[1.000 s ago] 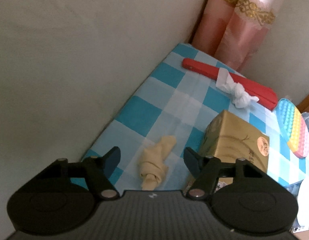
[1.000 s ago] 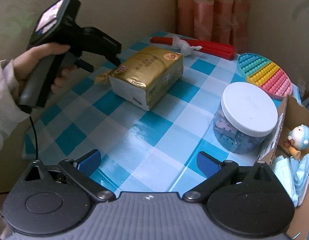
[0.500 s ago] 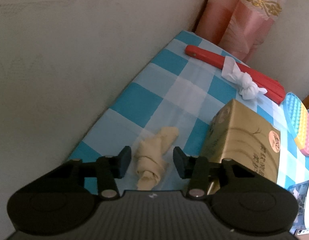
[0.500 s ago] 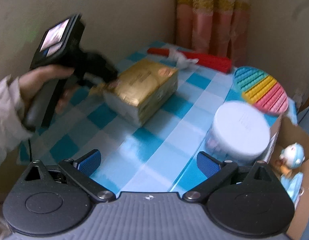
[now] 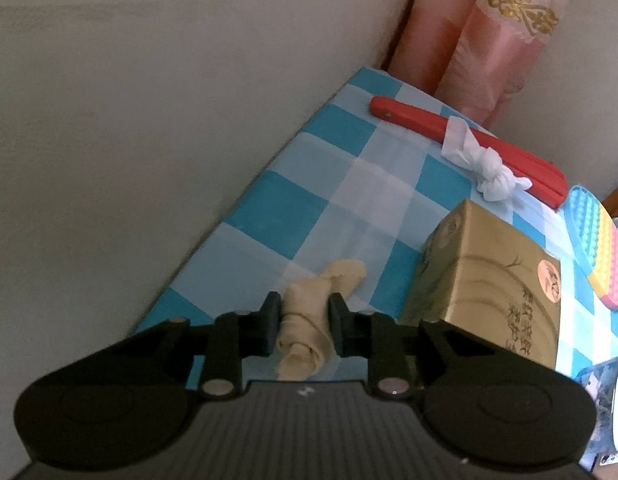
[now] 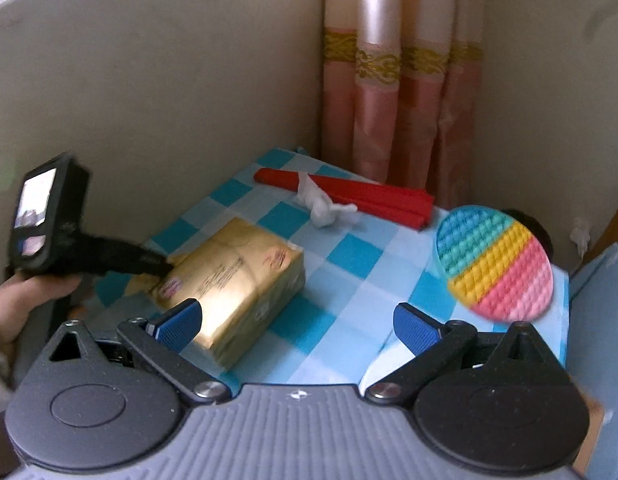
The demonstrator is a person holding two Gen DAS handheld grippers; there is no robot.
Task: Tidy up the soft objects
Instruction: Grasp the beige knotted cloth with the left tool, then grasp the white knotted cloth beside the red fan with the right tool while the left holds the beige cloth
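Note:
A beige knotted cloth lies on the blue checked tablecloth near the wall, beside a gold tissue pack. My left gripper straddles the knot, its jaws closing, and both pads touch the cloth's sides. A white knotted cloth rests against a red folded fan at the far end. In the right wrist view my right gripper hangs open above the table with nothing between its fingers. There the left gripper is behind the gold pack, which hides the beige cloth.
A rainbow bubble mat lies at the right edge of the table. The white cloth and red fan sit near the pink curtain. Walls close the left and back sides. A person's hand holds the left gripper.
The left jaws have narrowed from wide apart to touching the beige knot. The right gripper has risen and moved forward, so the white-lidded jar and the cardboard box left its view.

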